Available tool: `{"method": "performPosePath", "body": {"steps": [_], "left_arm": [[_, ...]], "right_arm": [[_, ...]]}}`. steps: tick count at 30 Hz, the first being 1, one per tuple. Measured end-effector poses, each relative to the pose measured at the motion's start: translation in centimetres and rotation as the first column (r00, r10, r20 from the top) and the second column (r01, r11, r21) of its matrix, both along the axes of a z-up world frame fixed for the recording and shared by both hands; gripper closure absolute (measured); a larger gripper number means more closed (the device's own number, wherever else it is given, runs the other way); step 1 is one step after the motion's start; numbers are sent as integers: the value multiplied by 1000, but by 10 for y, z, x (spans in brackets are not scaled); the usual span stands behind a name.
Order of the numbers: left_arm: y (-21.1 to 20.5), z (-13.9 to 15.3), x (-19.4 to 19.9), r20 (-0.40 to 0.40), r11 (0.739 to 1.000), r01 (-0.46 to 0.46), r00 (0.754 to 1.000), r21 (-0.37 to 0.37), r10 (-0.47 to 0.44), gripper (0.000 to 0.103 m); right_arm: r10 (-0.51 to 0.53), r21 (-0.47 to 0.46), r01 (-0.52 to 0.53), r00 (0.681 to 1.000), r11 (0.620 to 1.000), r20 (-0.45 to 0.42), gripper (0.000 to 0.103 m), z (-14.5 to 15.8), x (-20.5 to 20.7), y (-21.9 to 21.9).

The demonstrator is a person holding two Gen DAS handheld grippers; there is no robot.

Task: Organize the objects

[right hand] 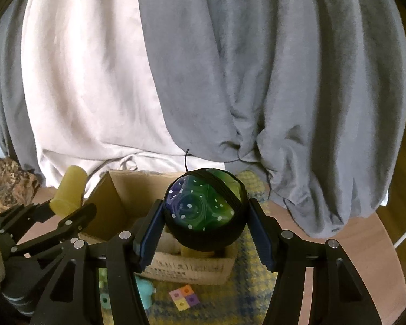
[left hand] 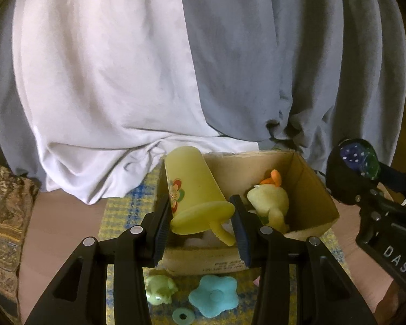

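Observation:
My left gripper [left hand: 201, 226] is shut on a yellow sippy cup [left hand: 195, 189] with a flower print, held spout-down above the cardboard box [left hand: 314, 189]. A yellow plush duck [left hand: 270, 203] lies inside the box. My right gripper [right hand: 205, 226] is shut on a dark ball [right hand: 205, 208] with green, blue and white-dotted panels, held over the box [right hand: 116, 189]. The ball [left hand: 357, 159] also shows at the right of the left wrist view. The cup [right hand: 67, 192] and left gripper show at the left of the right wrist view.
On the checked yellow-blue mat [left hand: 121, 211] in front of the box lie a blue flower-shaped piece [left hand: 216, 295], a green toy [left hand: 159, 288], a green ring [left hand: 182, 317] and a four-colour square tile [right hand: 184, 296]. Grey and white drapes [left hand: 176, 67] hang behind. A patterned cushion [left hand: 5, 216] sits left.

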State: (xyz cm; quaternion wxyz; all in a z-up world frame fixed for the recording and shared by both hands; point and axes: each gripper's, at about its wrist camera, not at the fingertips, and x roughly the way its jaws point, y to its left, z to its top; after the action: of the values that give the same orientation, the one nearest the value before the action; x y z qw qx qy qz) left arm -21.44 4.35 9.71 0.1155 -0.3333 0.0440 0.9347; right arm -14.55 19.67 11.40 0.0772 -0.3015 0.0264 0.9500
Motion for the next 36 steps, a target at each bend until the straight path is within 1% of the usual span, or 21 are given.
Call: {"method": "performPosePath", "body": {"steps": [2, 9, 15, 21, 22, 23, 24, 25, 27, 29, 36], "left_arm": [[1, -4, -11, 15, 1000, 0, 1000, -8, 1, 61], [2, -13, -26, 41, 1000, -8, 999, -13, 9, 61], [0, -21, -37, 67, 1000, -19, 998, -22, 20, 61], [-1, -23, -39, 83, 999, -23, 996, -25, 25, 59], [-1, -22, -39, 83, 999, -25, 996, -27, 27, 52], [-1, -21, -38, 79, 999, -27, 996, -30, 29, 41], [-1, -20, -37, 69, 999, -36, 997, -39, 39, 32], [-1, -19, -35, 61, 998, -43, 997, -40, 45, 29], [-2, -17, -34, 57, 998, -50, 997, -36, 52, 23], [-3, -15, -33, 53, 998, -59, 997, -36, 61, 15], [-3, -8, -22, 23, 995, -81, 996, -65, 83, 7]], "right_arm": [[-4, 0, 4, 1000, 1000, 11, 43, -3, -8, 0], [-7, -15, 8, 998, 1000, 64, 43, -16, -31, 4], [-8, -23, 10, 996, 1000, 92, 43, -25, -41, 4], [-14, -5, 15, 995, 1000, 99, 41, -26, -42, 2], [-19, -5, 20, 995, 1000, 96, 40, -26, -42, 2], [-27, -1, 27, 995, 1000, 96, 38, -25, -42, 2], [-34, 0, 34, 995, 999, 92, 30, -24, -41, 3], [-40, 0, 41, 996, 999, 85, 20, -22, -39, 4], [-51, 3, 51, 996, 999, 77, 15, -19, -37, 6], [-53, -3, 54, 995, 999, 81, 15, -18, -37, 8], [-62, -20, 63, 995, 998, 80, 13, -16, -31, 11]]}}
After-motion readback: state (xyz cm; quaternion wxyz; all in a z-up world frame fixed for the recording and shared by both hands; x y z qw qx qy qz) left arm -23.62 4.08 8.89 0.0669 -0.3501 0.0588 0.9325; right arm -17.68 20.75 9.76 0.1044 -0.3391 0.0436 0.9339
